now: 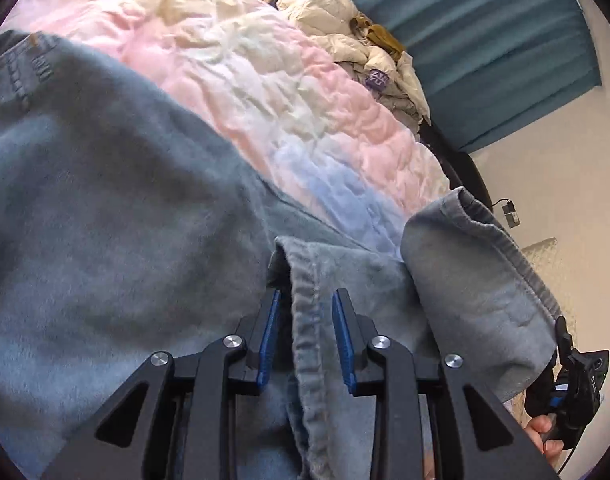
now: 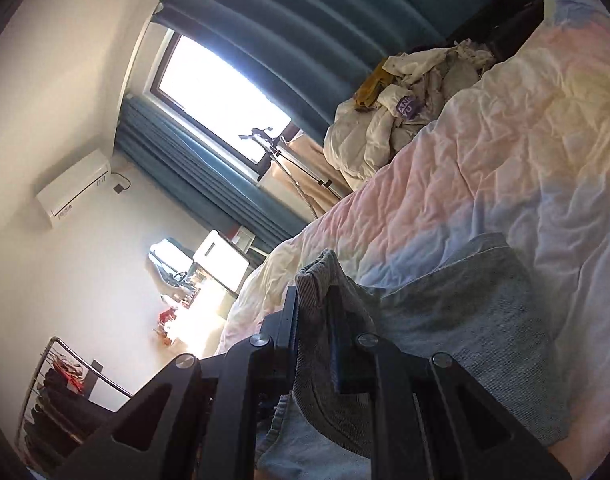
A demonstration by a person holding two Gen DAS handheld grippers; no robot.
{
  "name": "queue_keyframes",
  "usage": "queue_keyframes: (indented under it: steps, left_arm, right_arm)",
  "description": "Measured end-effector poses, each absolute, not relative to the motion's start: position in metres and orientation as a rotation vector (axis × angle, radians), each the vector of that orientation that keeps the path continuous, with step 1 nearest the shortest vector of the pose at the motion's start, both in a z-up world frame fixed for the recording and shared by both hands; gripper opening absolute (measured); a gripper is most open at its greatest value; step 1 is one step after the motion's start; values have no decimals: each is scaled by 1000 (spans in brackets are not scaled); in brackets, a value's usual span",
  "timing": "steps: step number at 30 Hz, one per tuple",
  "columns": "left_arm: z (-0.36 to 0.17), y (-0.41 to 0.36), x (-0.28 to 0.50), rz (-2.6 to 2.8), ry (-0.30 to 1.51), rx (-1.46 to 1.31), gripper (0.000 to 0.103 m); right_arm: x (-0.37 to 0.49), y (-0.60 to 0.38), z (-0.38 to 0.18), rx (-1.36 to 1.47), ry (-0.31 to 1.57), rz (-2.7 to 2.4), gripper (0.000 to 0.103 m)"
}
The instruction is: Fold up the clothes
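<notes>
Looking along my left gripper (image 1: 306, 308), I see its blue-padded jaws standing apart with the stitched hem of the grey-blue fleece garment (image 1: 117, 220) running up between them; the pads do not press the cloth, so these jaws are open around the hem. The garment fills the left and lower part of the frame, spread over the crinkled pastel pink, cream and blue bedspread (image 1: 273, 92), which runs diagonally from upper left to centre right. A raised fold of the same garment hangs at lower right, and just below it my right gripper (image 1: 577, 376) shows at the frame edge, with my right hand (image 1: 545, 434) beneath it. A heap of cream and white crumpled clothes (image 1: 357, 32) sits in the upper middle before the teal pleated curtain (image 1: 505, 32).

Through the right wrist view, my right gripper (image 2: 315, 304) has its jaws closed on a bunched ribbed edge of the grey-blue fleece garment (image 2: 465, 312), which drapes from the jaws down across the lower centre and onto the bedspread (image 2: 505, 152) at right. The clothes heap (image 2: 405, 104) lies in the upper middle. A bright window (image 2: 217, 92) sits upper centre, a white air conditioner (image 2: 75, 188) on the left wall, and a clothes rack (image 2: 57, 392) at lower left.
</notes>
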State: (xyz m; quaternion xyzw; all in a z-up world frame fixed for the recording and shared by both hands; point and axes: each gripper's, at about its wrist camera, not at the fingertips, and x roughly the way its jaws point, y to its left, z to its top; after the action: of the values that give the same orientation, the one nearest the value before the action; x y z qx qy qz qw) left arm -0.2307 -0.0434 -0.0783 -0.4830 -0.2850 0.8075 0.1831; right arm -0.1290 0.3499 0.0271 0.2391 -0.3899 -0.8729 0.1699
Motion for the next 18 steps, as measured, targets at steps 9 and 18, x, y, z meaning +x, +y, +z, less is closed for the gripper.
queue_keyframes:
  steps: [9, 18]
  left_arm:
    - [-49, 2, -257, 2360, -564, -1347, 3]
    - [-52, -11, -294, 2404, -589, -1453, 3]
  right_arm:
    - [-128, 345, 29, 674, -1065, -2478, 12]
    - [-126, 302, 36, 678, -880, -2478, 12]
